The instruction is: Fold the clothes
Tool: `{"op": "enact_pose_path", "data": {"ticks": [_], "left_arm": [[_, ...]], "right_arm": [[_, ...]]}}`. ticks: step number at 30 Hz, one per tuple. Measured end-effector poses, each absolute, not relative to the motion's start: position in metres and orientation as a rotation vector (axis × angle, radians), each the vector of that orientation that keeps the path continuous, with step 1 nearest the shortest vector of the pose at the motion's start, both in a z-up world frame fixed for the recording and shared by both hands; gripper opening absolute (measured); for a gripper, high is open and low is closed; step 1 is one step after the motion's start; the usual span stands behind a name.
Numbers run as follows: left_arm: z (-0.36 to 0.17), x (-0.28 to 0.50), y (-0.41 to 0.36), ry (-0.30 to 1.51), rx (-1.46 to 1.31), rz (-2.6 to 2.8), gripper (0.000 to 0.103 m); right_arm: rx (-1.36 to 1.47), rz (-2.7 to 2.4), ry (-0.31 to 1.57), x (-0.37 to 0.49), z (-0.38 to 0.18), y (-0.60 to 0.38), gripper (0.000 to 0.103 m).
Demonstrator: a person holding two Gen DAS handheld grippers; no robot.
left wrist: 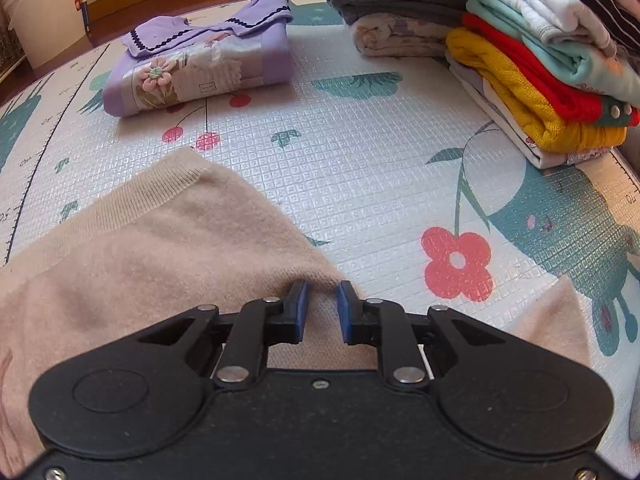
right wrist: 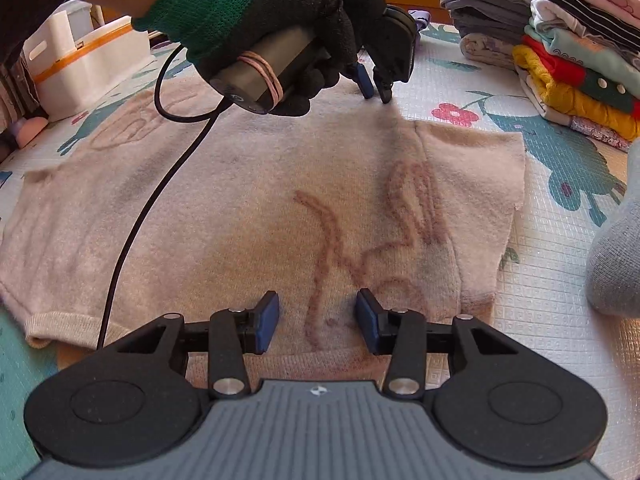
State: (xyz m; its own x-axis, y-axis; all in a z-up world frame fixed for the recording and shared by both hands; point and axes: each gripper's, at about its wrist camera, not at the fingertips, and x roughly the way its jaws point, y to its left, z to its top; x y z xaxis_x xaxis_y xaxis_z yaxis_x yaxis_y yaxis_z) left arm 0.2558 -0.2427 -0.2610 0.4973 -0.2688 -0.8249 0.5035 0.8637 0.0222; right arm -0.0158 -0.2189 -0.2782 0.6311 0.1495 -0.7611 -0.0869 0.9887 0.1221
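Right wrist view: beige sweater spread flat on play mat, part-folded or laid out, can't tell.
L gripper at 12 o'clock edge, jaws narrowly apart, tips on the knit, grip unclear; R gripper at 6 o'clock hem, jaws wide, holding nothing. Folded stack at 2 o'clock. Risk: thin pinch slips, fold goes crooked; cable may snag the knit.

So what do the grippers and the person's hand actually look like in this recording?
Both the left gripper and right gripper are black linkages with blue finger pads and silver rivets. The hand wears a black glove with a green cuff; a black cable trails from its rubber-banded handle.
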Motion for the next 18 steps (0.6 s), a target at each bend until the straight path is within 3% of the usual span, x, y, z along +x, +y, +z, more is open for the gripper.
{"op": "enact_pose_path", "data": {"ticks": [4, 8, 18], "left_arm": [[-0.244, 0.246, -0.224, 0.923, 0.203, -0.454, 0.016], [-0.236, 0.2, -0.185, 0.945, 0.174, -0.431, 0.016], [-0.228, 0.074, -0.094, 1.01, 0.115, -0.387, 0.019]], "right_arm": [[0.071, 0.145, 0.912, -0.011, -0.275, -0.217, 0.047], [0.1, 0.195, 0.967, -0.007, -0.268, -0.217, 0.062], [0.608, -0.099, 0.957, -0.036, -0.264, -0.297, 0.055]]}}
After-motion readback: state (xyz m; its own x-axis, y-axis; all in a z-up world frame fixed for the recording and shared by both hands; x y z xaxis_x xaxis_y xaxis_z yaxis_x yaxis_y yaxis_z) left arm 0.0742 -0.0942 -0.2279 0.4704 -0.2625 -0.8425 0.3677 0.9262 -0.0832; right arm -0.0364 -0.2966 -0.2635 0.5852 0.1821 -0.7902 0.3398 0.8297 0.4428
